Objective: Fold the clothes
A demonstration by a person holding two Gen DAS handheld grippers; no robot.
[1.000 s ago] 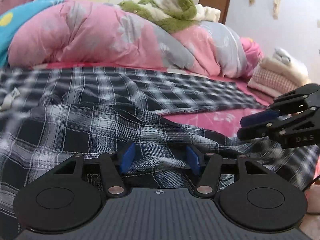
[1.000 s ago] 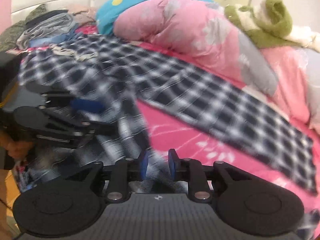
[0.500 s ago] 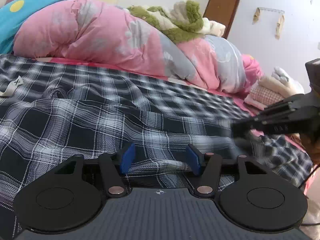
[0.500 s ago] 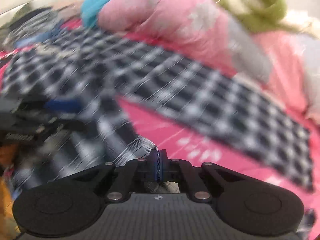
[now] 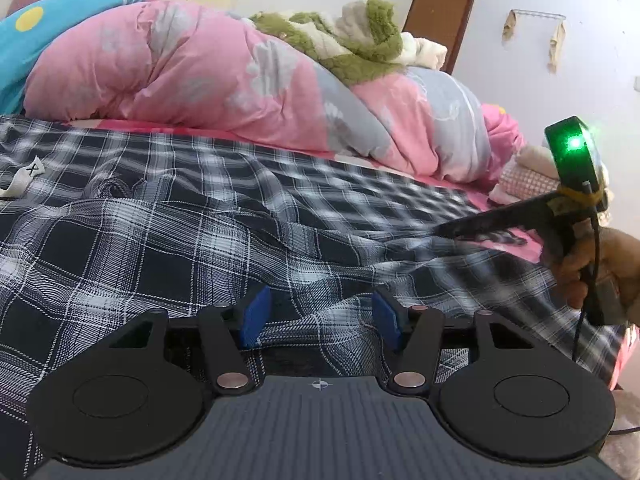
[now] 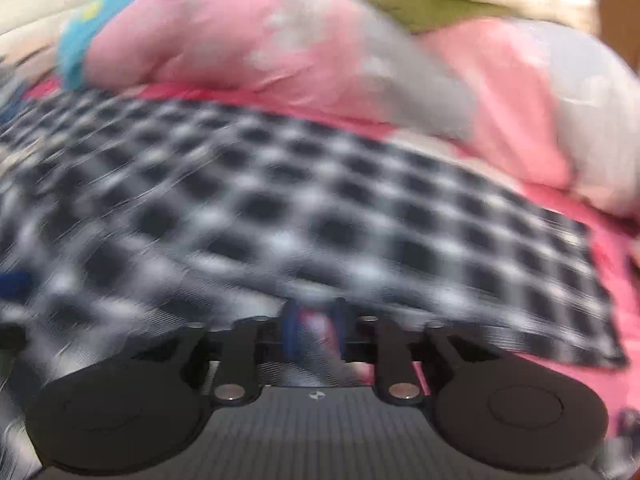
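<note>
A black-and-white plaid garment (image 5: pixel 160 240) lies spread and rumpled across the pink bed sheet (image 5: pixel 460 184). My left gripper (image 5: pixel 320 320) rests low over it, open, and a raised fold of plaid lies loosely between its blue pads (image 5: pixel 256 316). In the left wrist view, a hand (image 5: pixel 600 264) holds my right gripper (image 5: pixel 444 232) at the right, its tips on the cloth. The right wrist view is heavily blurred. There the right gripper (image 6: pixel 315 330) has its jaws opening, with some plaid garment (image 6: pixel 320 208) between them, not pressed.
A bunched pink and grey duvet (image 5: pixel 200 72) runs along the far side of the bed, with a green and cream fleece (image 5: pixel 344 48) on top. Folded pale textiles (image 5: pixel 528 176) are stacked at the far right. A brown door (image 5: pixel 440 16) stands in the back wall.
The right gripper swept across the garment, shut on its edge, then parted its jaws again. Plaid cloth now covers the pink sheet that showed beside it. The left gripper stayed put.
</note>
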